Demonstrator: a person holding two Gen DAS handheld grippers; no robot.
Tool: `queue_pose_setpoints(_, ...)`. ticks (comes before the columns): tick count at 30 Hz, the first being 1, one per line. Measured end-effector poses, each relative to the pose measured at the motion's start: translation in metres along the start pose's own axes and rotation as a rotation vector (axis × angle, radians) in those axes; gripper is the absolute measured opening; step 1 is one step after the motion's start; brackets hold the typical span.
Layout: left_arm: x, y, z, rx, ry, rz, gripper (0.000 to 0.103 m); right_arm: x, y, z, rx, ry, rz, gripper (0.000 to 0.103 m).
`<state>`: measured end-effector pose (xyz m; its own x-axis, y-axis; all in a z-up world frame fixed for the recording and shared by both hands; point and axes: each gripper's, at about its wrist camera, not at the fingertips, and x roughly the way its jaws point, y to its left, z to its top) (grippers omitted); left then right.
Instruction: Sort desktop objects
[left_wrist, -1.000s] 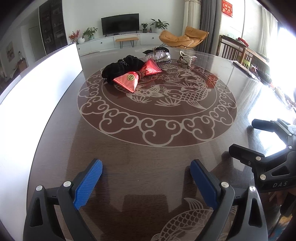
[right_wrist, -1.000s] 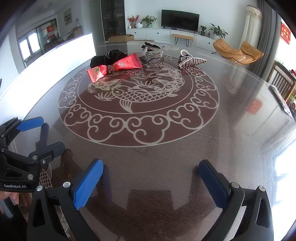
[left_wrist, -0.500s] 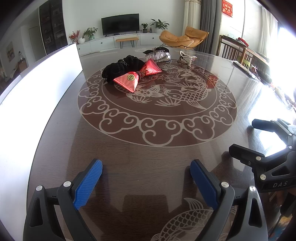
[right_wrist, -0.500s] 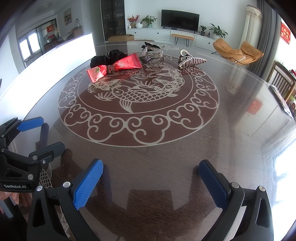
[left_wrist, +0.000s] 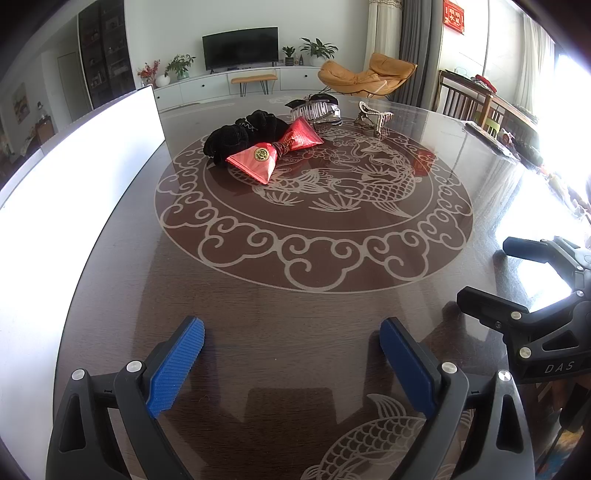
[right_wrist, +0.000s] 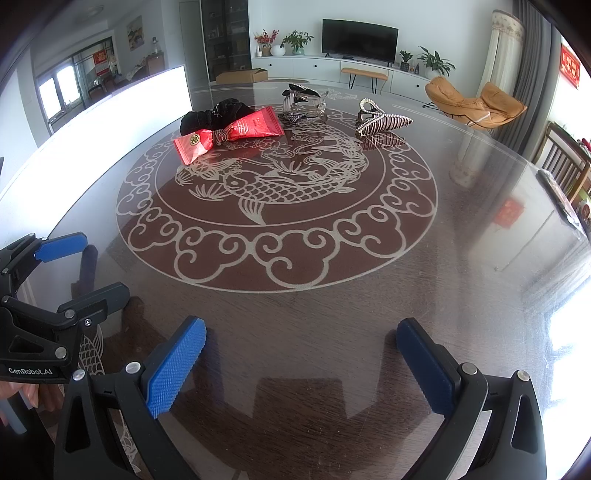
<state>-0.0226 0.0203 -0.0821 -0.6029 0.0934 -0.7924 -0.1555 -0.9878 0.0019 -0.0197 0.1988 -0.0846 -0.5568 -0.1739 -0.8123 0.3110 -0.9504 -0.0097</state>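
Both tools waited at the table's (left_wrist: 110, 295) six o'clock edge, the left gripper (left_wrist: 291, 354) and right gripper (right_wrist: 301, 350) spread wide and holding nothing, apparently readied for a first pick. The red packet (left_wrist: 273, 153), black scrunchie (left_wrist: 240, 134) and two hair claws (right_wrist: 382, 120) lay well apart from them, clustered toward twelve o'clock.

a home living room: a flat tv (left_wrist: 240, 47) on a long white cabinet (left_wrist: 236, 83) with potted plants (left_wrist: 318, 47), an orange lounge chair (left_wrist: 365, 75), grey curtains (left_wrist: 417, 51), and a dark dining table (left_wrist: 295, 314) with a carp design.
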Motion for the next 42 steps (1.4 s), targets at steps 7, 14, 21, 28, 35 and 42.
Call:
queue_pose_setpoints(7,0.0,0.0,0.0,0.0,0.0,0.0,0.097,0.0,0.0,0.0,0.0,0.0,0.0,0.103)
queue_pose_setpoints(14,0.0,0.0,0.0,0.0,0.0,0.0,0.097,0.0,0.0,0.0,0.0,0.0,0.0,0.103)
queue_pose_setpoints(21,0.001,0.0,0.0,0.0,0.0,0.001,0.097,0.0,0.0,0.0,0.0,0.0,0.0,0.103)
queue_pose_setpoints(28,0.001,0.002,0.001,-0.004,0.003,0.002,0.098,0.0,0.0,0.0,0.0,0.0,0.0,0.103)
queue_pose_setpoints(35,-0.003,0.022,-0.001,-0.126,-0.018,0.027,0.098,0.001,0.0,0.0,0.001,0.0,0.002,0.103)
queue_pose_setpoints(42,0.0,0.012,-0.001,-0.076,0.003,0.059,0.098,0.001,0.0,0.0,0.003,-0.001,0.005,0.103)
